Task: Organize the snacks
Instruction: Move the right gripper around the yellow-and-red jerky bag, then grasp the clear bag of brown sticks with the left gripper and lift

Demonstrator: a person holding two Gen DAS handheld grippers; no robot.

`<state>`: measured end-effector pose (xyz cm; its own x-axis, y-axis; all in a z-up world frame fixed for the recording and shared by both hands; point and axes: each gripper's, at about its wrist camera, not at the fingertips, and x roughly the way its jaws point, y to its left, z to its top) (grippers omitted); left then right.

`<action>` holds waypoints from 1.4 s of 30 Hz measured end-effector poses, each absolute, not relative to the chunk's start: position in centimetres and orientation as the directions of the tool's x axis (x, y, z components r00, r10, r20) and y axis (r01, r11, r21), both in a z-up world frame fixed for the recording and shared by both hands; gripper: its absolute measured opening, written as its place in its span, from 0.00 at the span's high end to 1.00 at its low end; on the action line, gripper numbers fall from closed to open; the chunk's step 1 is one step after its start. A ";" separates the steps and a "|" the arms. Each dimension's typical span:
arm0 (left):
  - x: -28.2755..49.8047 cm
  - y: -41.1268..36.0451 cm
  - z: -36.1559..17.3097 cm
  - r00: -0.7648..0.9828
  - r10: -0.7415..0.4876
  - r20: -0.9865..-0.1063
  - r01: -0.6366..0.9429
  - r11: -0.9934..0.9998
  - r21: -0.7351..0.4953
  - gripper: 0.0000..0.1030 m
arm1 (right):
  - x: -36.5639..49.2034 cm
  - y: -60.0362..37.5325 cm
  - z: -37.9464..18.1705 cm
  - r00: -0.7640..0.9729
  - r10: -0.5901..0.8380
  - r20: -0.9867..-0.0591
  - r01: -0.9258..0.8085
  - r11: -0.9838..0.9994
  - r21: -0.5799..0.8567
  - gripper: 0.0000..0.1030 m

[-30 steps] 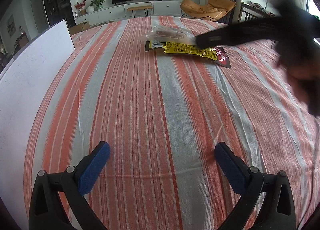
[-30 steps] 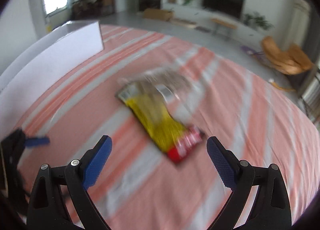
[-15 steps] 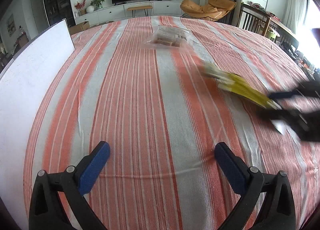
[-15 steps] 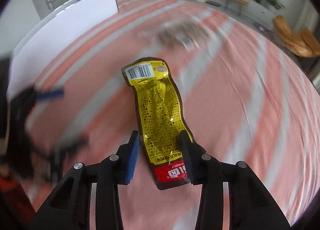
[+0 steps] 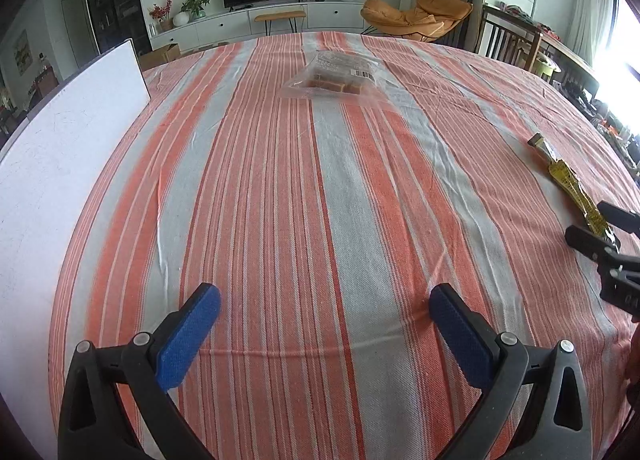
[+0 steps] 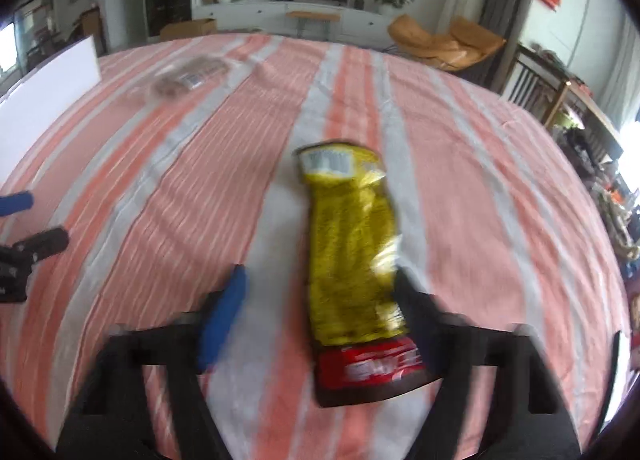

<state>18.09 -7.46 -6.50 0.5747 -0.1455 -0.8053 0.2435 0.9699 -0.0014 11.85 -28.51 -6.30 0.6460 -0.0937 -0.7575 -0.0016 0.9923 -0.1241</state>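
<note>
A yellow snack packet [image 6: 352,244] with a red bottom end lies flat on the striped cloth [image 6: 480,180]. It lies between the jaws of my right gripper [image 6: 320,280], which are opening; the left pad stands clear of it and the right pad is beside its edge. In the left wrist view the same packet [image 5: 568,180] lies at the far right with the right gripper [image 5: 600,236] at its near end. A clear bag of brown snacks [image 5: 334,78] rests at the far middle of the cloth. My left gripper [image 5: 324,296] is open over bare cloth, holding nothing.
A white board [image 5: 60,140] stands along the left edge of the table. Beyond the far edge are an orange lounge chair [image 5: 420,16] and a TV cabinet. Wooden chairs [image 5: 512,40] stand at the right.
The right gripper shut on the yellow packet next to the clear bag, carried it away to the right side of the cloth, and its jaws have now parted. The left gripper stayed still.
</note>
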 end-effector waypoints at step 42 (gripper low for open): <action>39.6 -15.1 -2.4 0.392 -0.168 -0.905 0.384 0.923 -0.005 0.00 | 11.3 -29.8 -7.7 0.619 -0.032 -0.785 0.019 0.999 -0.026 0.06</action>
<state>39.63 -15.12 -2.41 0.3920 -0.1677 -0.9045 0.3842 0.9232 -0.0047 11.26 -29.79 -7.74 0.6188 -0.0320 -0.7849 0.0188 0.9995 -0.0259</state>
